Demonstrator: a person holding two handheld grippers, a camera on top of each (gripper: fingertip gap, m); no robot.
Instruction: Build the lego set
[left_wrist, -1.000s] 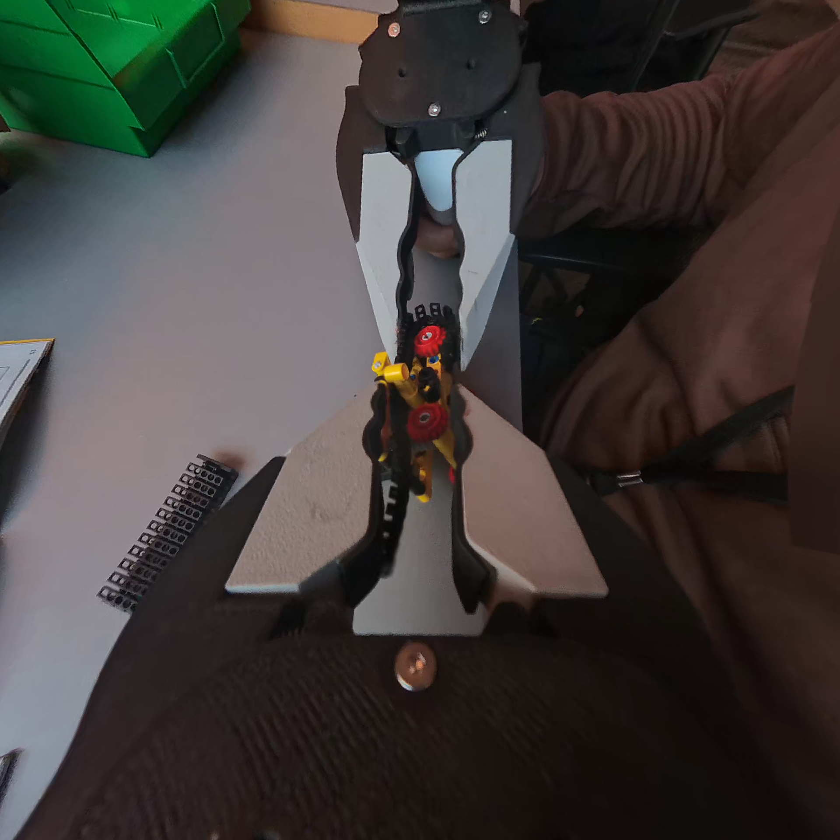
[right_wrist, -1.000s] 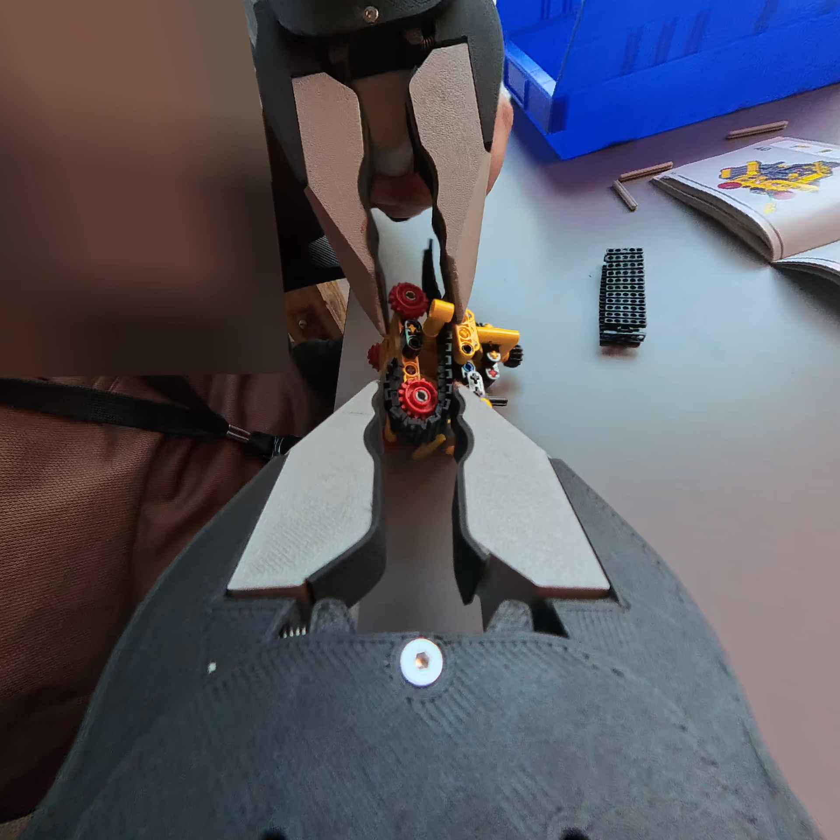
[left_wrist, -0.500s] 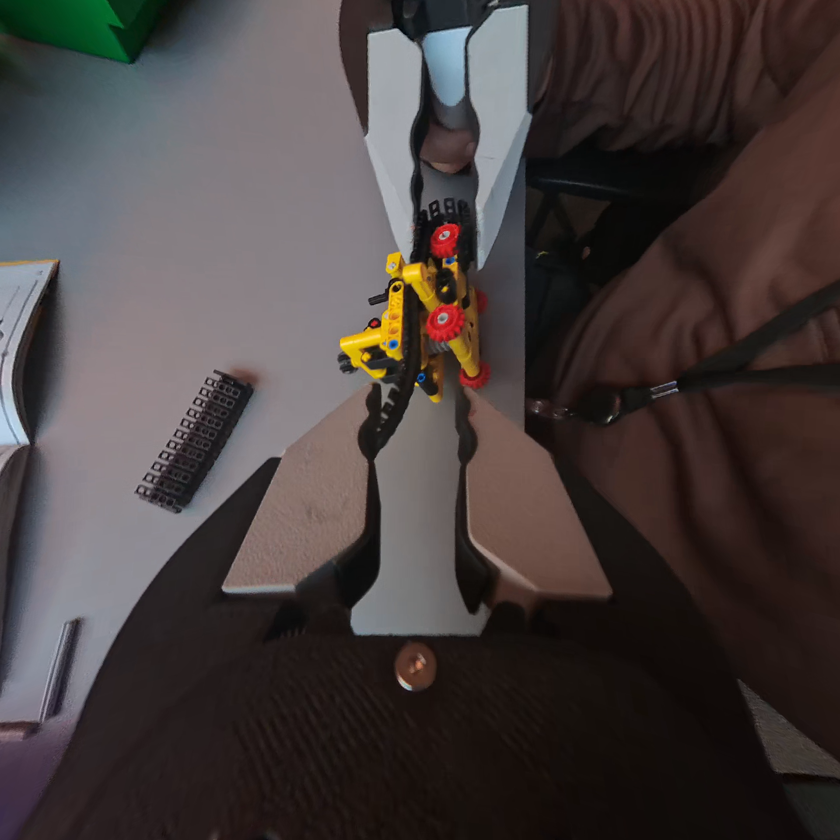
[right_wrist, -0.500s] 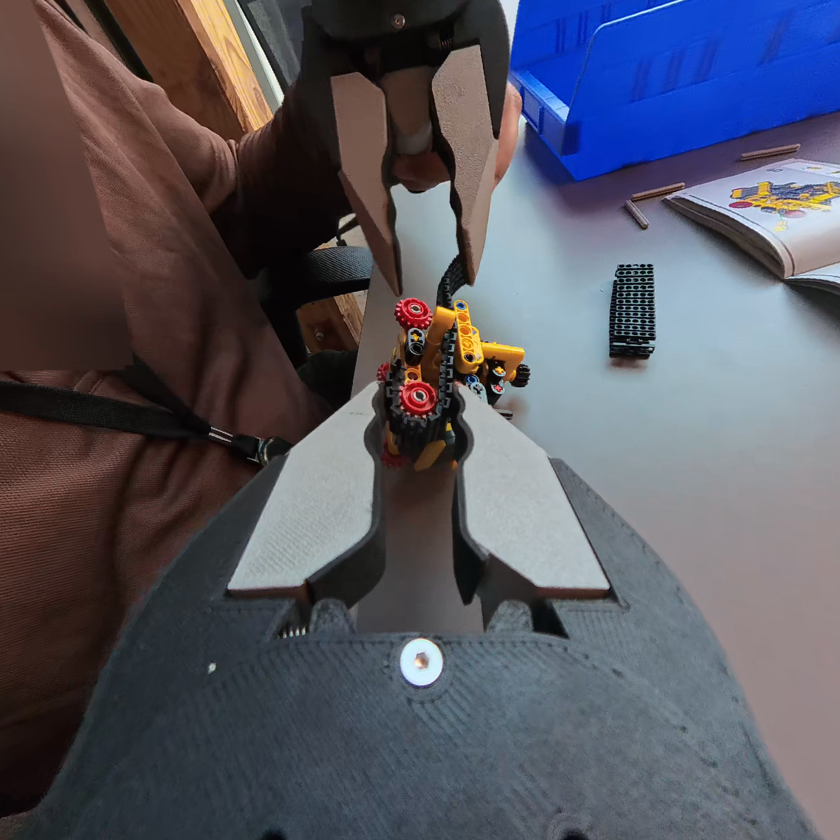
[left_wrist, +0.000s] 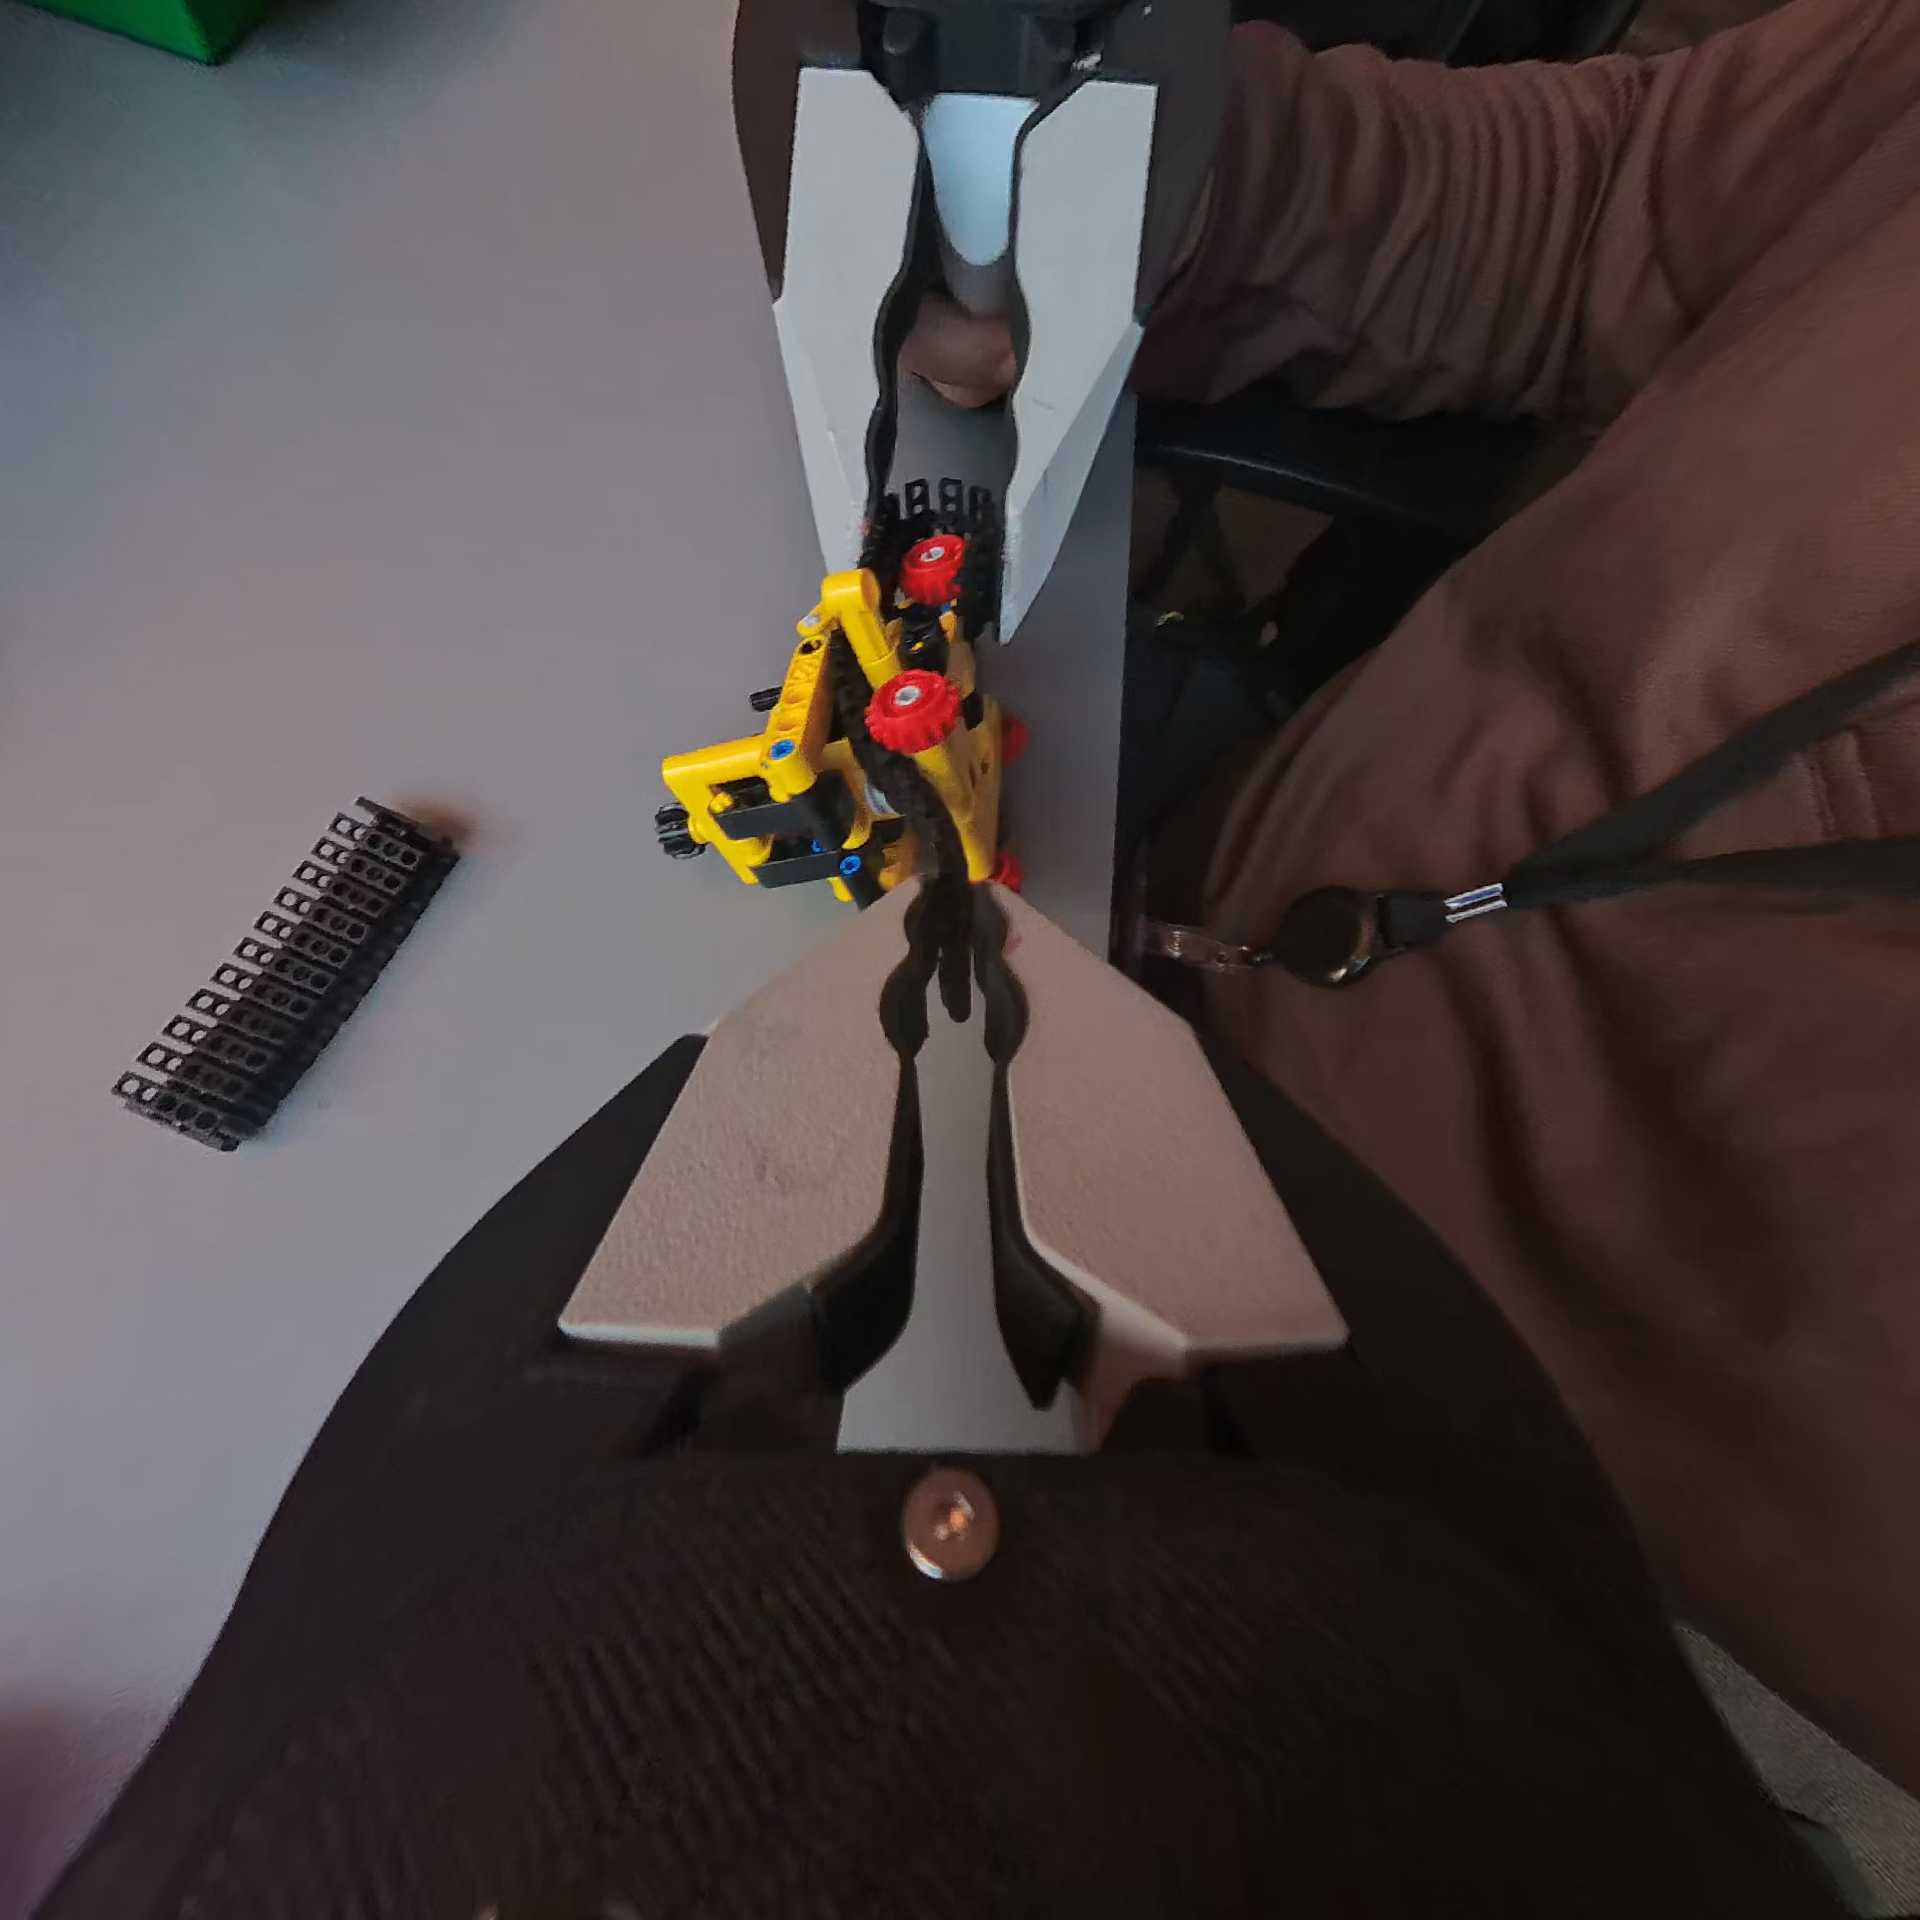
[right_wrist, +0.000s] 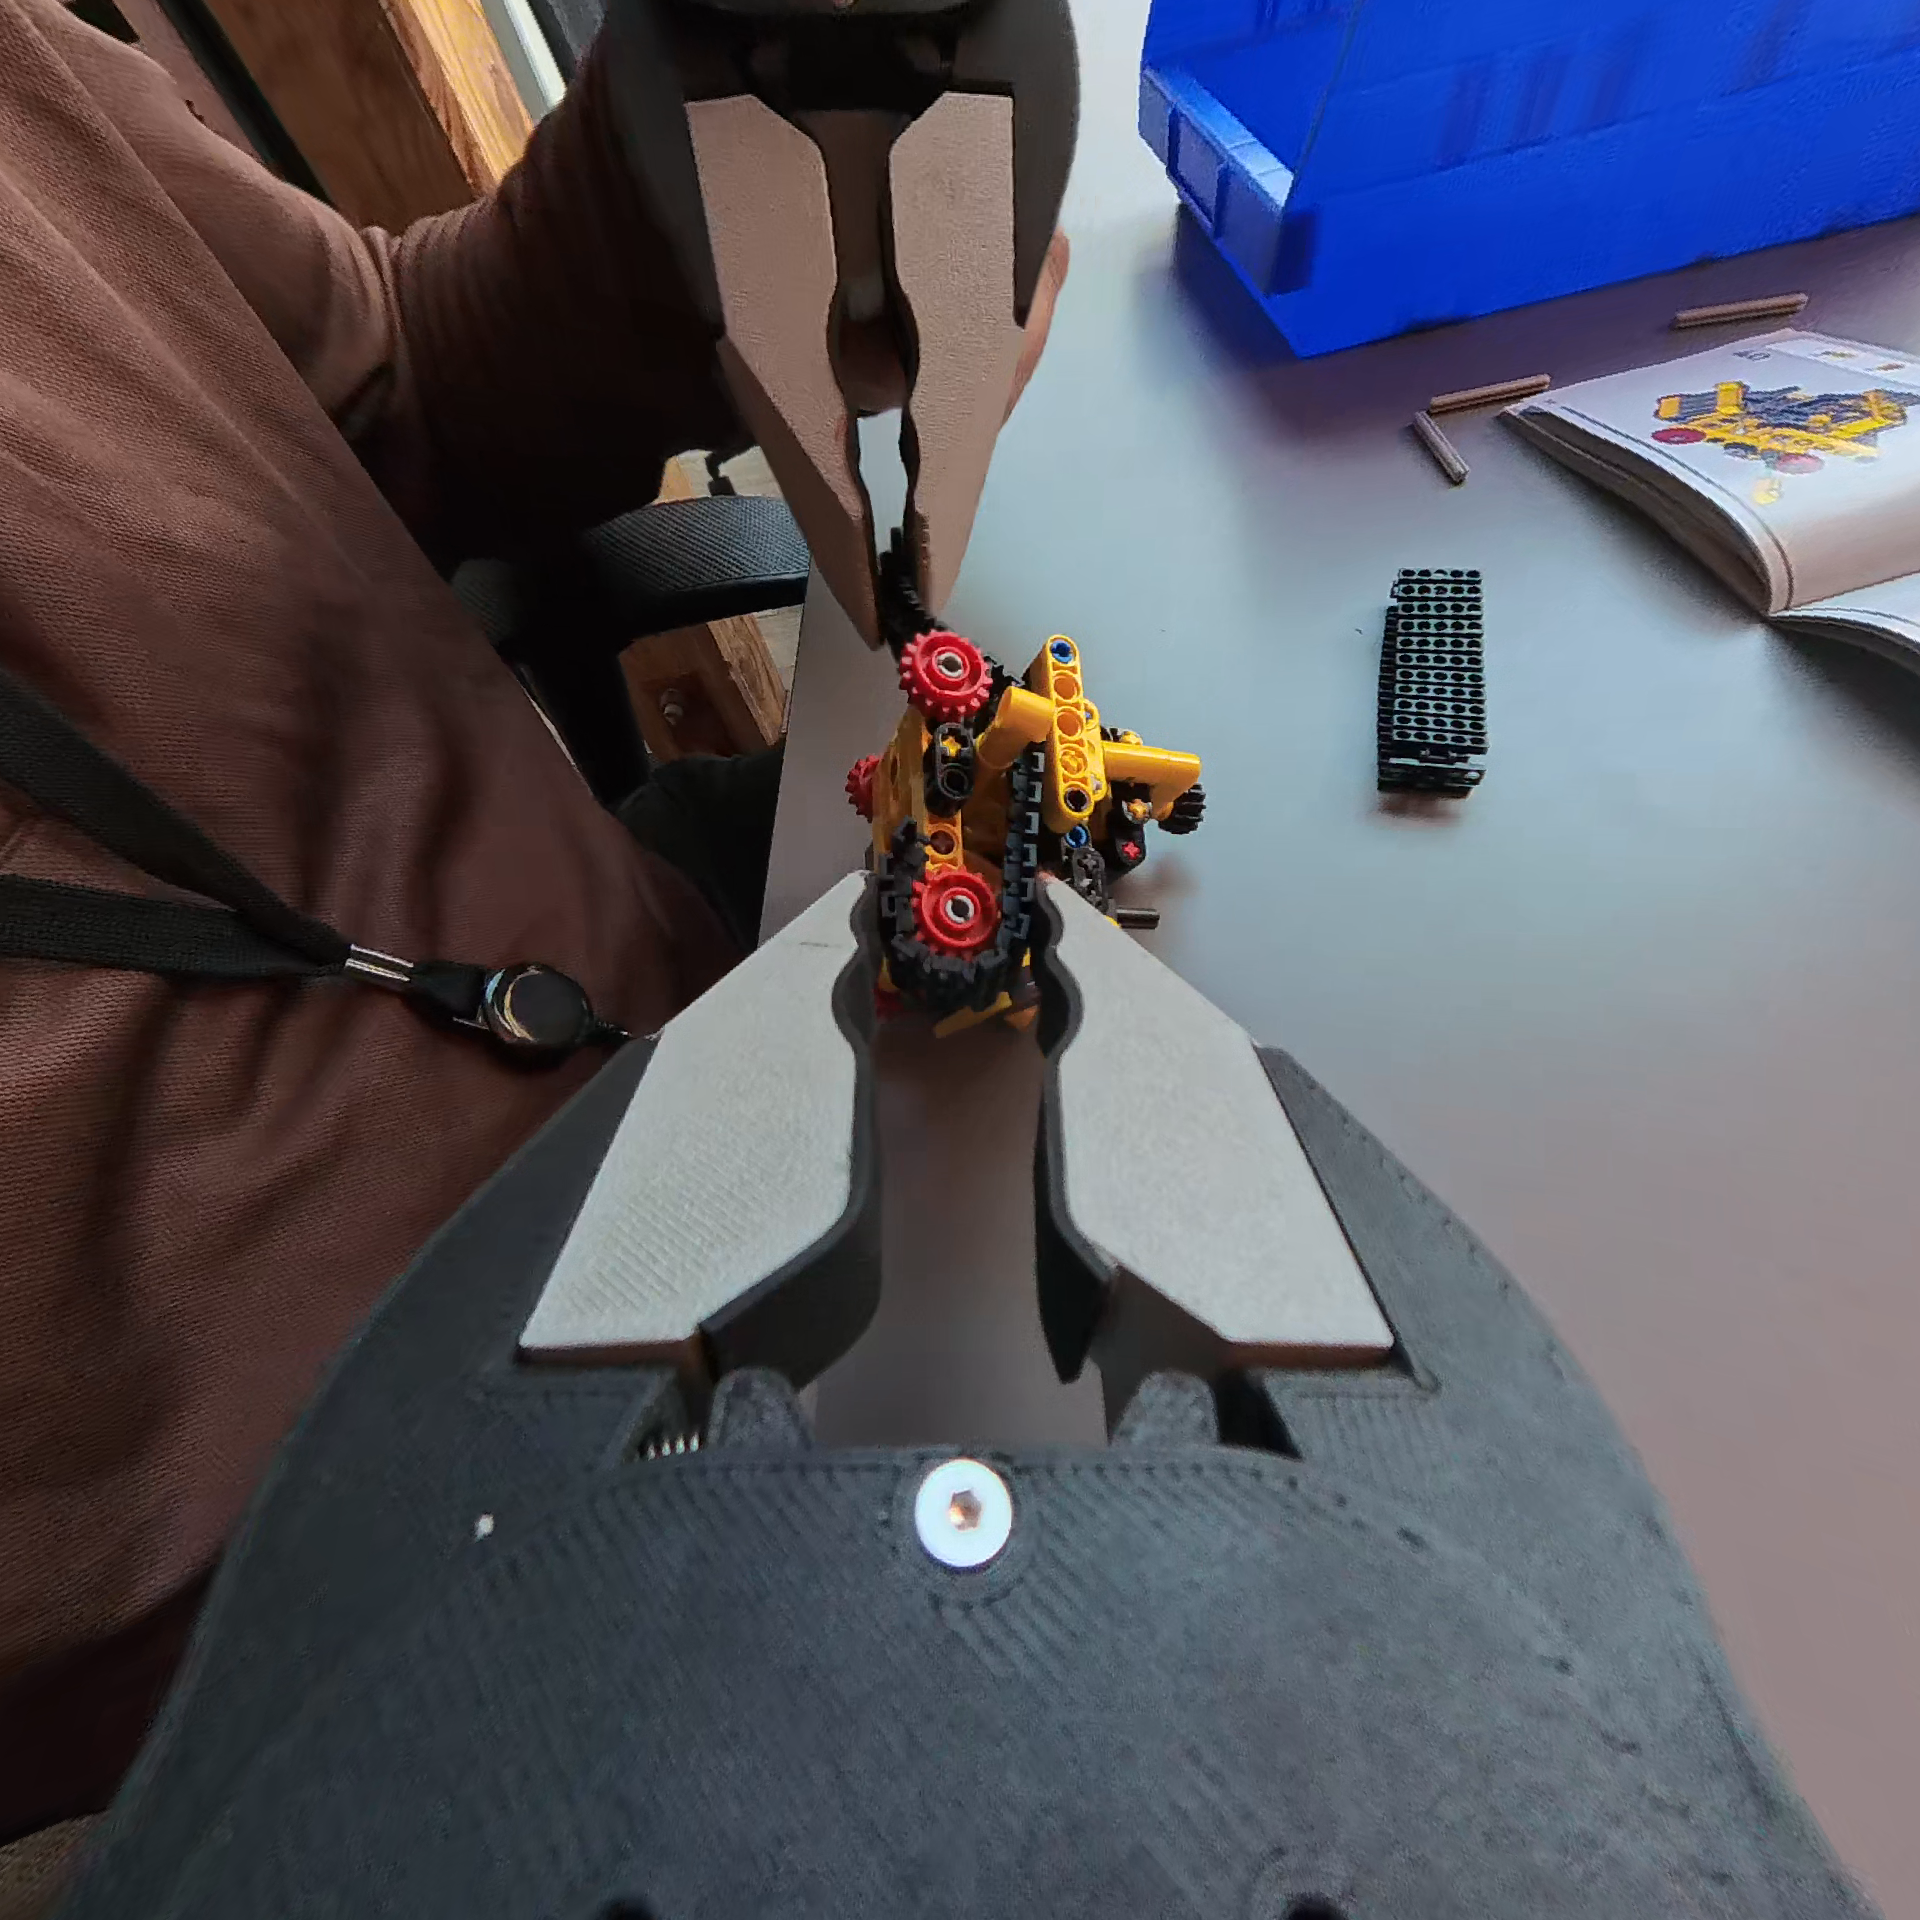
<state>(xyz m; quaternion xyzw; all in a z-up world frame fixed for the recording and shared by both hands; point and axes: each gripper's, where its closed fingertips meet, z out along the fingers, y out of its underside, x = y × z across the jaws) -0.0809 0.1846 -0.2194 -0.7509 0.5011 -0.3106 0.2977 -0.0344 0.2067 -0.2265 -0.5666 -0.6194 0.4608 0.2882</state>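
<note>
1. The yellow tracked vehicle model (left_wrist: 868, 769) sits at the near table edge, in the centre of both wrist views, just above each view's own fingertips; in the right wrist view it shows at (right_wrist: 997, 821).
2. The right gripper (right_wrist: 951, 935) is clamped on the model's end, its fingers pressing the black track chain (right_wrist: 1023, 831) wrapped around a red sprocket (right_wrist: 954, 912).
3. The left gripper (left_wrist: 951, 935) is closed to a narrow gap, pinching the loose end of that chain, which runs from its tips up past the second red sprocket (left_wrist: 909, 712).
4. Judging by this, the chassis, the blade frame and four red sprockets are assembled; the first track is partly looped and its ends are not yet joined.
5. A second track strip (left_wrist: 286, 971) lies flat at the left of the left wrist view, well apart from the model, untouched.
6. The instruction booklet (right_wrist: 1756, 457) lies open at the right edge of the right wrist view, below the blue bin (right_wrist: 1558, 156).
7. What is left, I judge: closing this track, then fitting the other.
</note>
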